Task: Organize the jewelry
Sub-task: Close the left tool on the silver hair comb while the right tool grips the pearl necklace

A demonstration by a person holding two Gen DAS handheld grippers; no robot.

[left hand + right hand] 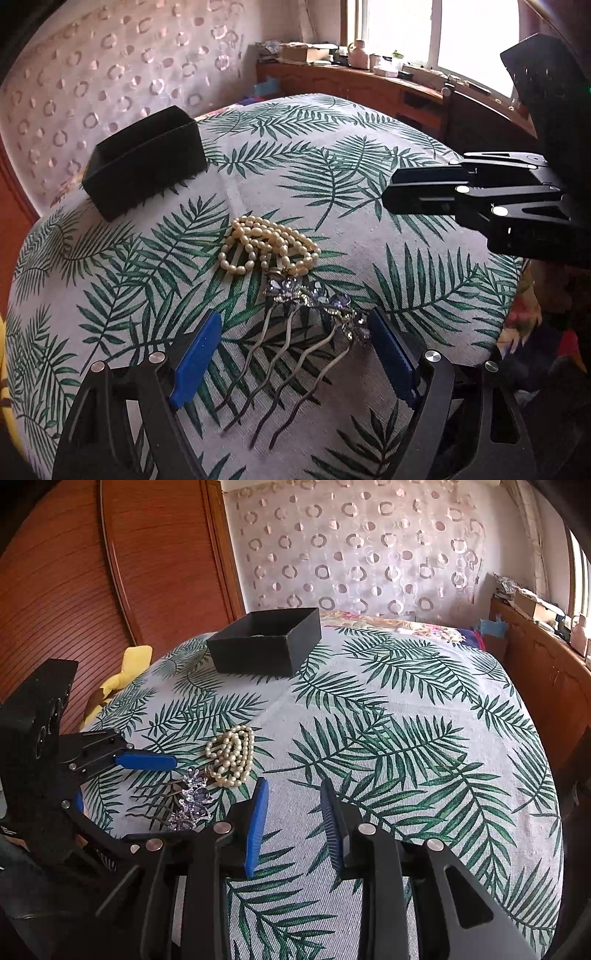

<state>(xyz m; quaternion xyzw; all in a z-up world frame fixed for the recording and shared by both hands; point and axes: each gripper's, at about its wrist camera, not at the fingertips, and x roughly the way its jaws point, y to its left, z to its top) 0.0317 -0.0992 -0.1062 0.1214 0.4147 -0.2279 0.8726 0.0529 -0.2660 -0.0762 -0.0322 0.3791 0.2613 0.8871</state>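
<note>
Presently, the left gripper (295, 354) stands with its blue pads spread wide on either side of the hair comb (295, 332), one pad to each flank; from the left wrist view contact with the comb cannot be confirmed. The comb lies flat on the leaf-print cloth (369, 184), its jewelled violet head turned away from the gripper and its wavy prongs running back between the fingers. A heap of pearl necklace (266, 243) sits just beyond the comb head, touching or nearly touching it.

The black box (144, 166) rests open-topped on the far part of the cloth, well apart from both pieces of jewellery; a small pale item shows inside it in the right wrist view, too indistinct to identify.

The right gripper (295, 823) is held off to the side over bare cloth — its pads part-way apart, gripping nothing. The left gripper (122, 786), comb (188, 801), pearls (231, 755) and box (266, 642) all appear to its left.
</note>
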